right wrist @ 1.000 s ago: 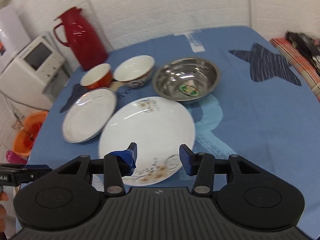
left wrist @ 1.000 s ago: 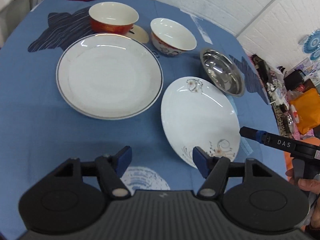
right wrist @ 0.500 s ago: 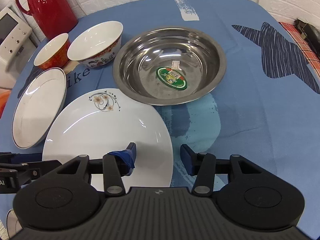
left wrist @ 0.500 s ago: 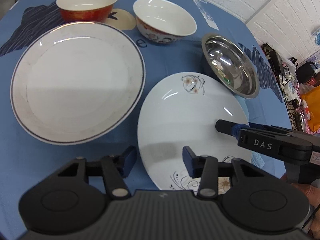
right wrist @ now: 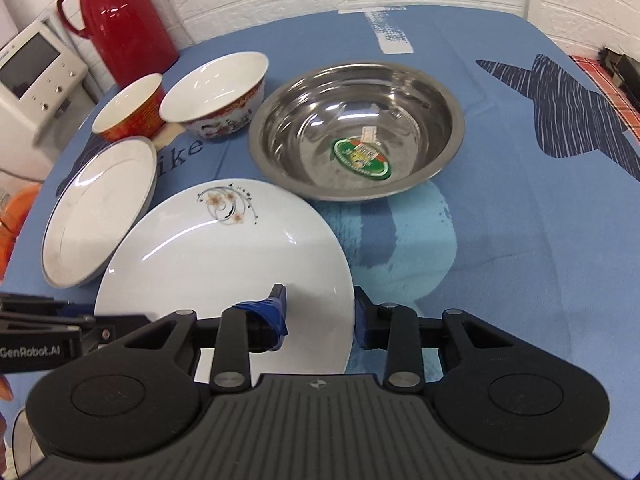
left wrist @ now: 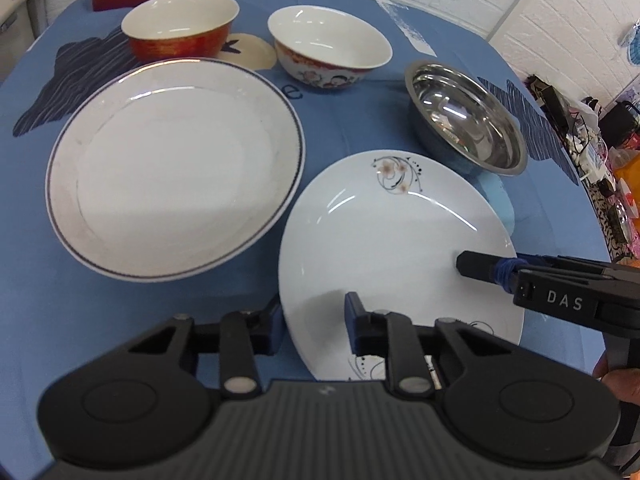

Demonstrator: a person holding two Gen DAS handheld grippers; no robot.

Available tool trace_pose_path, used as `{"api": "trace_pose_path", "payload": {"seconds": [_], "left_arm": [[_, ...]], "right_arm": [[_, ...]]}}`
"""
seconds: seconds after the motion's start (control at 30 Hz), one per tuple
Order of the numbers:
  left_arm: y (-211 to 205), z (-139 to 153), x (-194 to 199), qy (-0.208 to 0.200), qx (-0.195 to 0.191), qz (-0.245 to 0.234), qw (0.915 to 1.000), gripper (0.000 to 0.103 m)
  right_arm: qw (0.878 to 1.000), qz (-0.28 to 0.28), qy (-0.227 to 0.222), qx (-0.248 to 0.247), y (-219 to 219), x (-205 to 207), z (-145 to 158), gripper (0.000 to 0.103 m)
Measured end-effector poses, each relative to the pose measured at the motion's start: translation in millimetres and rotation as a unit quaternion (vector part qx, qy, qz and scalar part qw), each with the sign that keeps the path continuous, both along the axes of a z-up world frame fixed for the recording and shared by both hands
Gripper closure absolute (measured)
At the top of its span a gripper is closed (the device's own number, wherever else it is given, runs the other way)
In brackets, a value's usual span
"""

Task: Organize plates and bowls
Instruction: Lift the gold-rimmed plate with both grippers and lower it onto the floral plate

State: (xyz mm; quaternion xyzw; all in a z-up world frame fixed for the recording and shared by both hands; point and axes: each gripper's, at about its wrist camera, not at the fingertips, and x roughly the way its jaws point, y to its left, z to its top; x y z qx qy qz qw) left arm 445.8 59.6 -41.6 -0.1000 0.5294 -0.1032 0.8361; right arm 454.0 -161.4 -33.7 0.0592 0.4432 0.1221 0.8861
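Observation:
A white plate with flower prints lies on the blue tablecloth. My left gripper is open and straddles the plate's near-left rim. My right gripper is open and straddles its right rim; its arm also shows in the left wrist view. A larger white plate with a dark rim line lies to the left. Behind are a red bowl, a white patterned bowl and a steel bowl.
A red thermos jug stands at the back of the table, beside a white appliance off the table's left. The round table's edge drops off at the right, with clutter beyond it.
Both grippers have moved forward and down onto the flower plate. Each now has the plate's rim between its fingers, left at the near-left side, right at the right side.

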Motion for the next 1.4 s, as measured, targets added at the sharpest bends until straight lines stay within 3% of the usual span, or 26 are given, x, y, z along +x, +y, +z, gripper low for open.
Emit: {"api": "trace_pose_path", "payload": {"seconds": [0.4,0.7,1.07,1.4], "left_arm": [[8.0,33.0,-36.2,-0.040,0.010,0.001,0.9991,0.083],[33.8,49.1,-117.0,-0.052,0.015,0.029,0.9981,0.083],[80.7,34.9,-220.0,-0.058,0.056,0.065,0.9946,0.082],[98.3,12.7,-240.6,-0.047,0.056,0.081,0.9940,0.082]], "right_arm": [[1.000,-0.002,-0.004,0.024,8.2,-31.7,9.7,0.082],[0.998,0.021,-0.045,0.024,28.0,-85.9,39.9,0.080],[0.996,0.062,-0.042,0.052,85.3,-168.4,23.9,0.078],[0.994,0.093,-0.030,0.040,119.7,-190.2,6.5,0.076]]}}
